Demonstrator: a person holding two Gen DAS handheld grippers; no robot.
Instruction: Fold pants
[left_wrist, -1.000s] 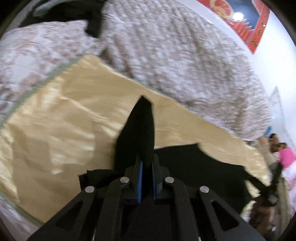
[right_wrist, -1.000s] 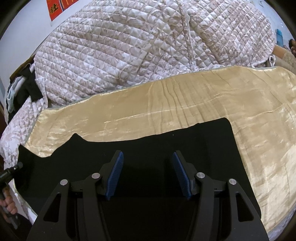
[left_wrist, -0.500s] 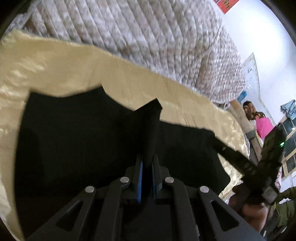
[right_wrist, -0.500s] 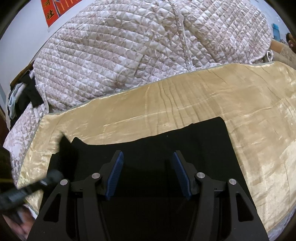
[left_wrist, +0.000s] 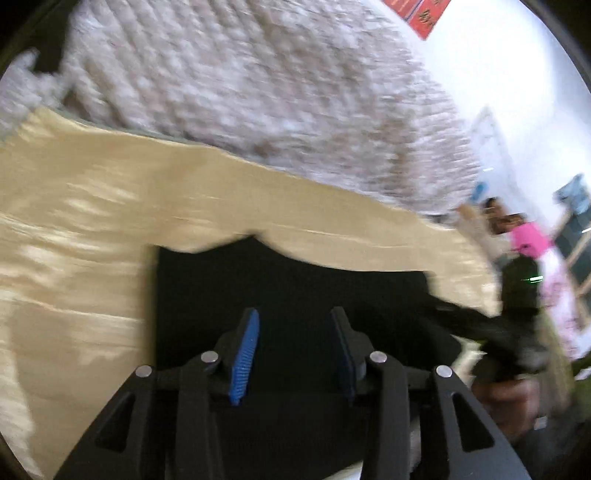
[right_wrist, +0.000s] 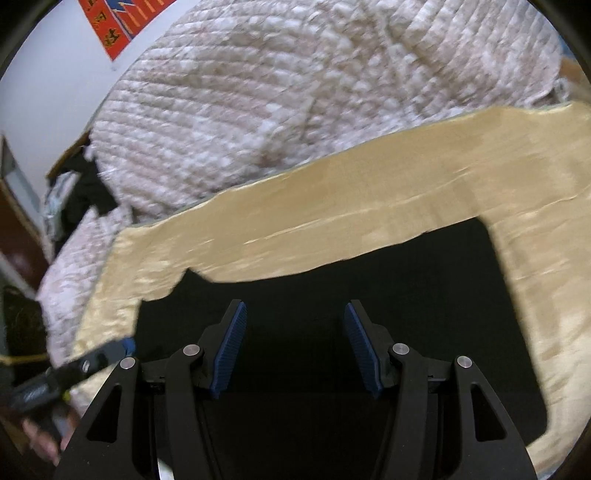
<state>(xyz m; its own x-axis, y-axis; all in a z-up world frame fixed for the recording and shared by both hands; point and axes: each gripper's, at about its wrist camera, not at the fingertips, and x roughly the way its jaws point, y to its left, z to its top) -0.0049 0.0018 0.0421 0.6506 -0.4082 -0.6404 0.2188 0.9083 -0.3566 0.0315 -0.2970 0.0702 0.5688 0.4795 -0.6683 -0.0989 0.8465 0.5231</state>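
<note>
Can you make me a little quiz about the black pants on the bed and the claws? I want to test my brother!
1. True or false: the left claw is pinching the black pants.
2. What do the pants lie on: A) the quilted blanket, B) the golden cloth, C) the floor?
3. Fill in: the pads on the right claw are ____ in colour.

Key:
1. False; its jaws have just been opening and stand apart, with nothing pinched.
2. B.
3. Blue.

A home bedroom: quilted bedspread (right_wrist: 295, 110), gold sheet (right_wrist: 369, 206) on bed.
</note>
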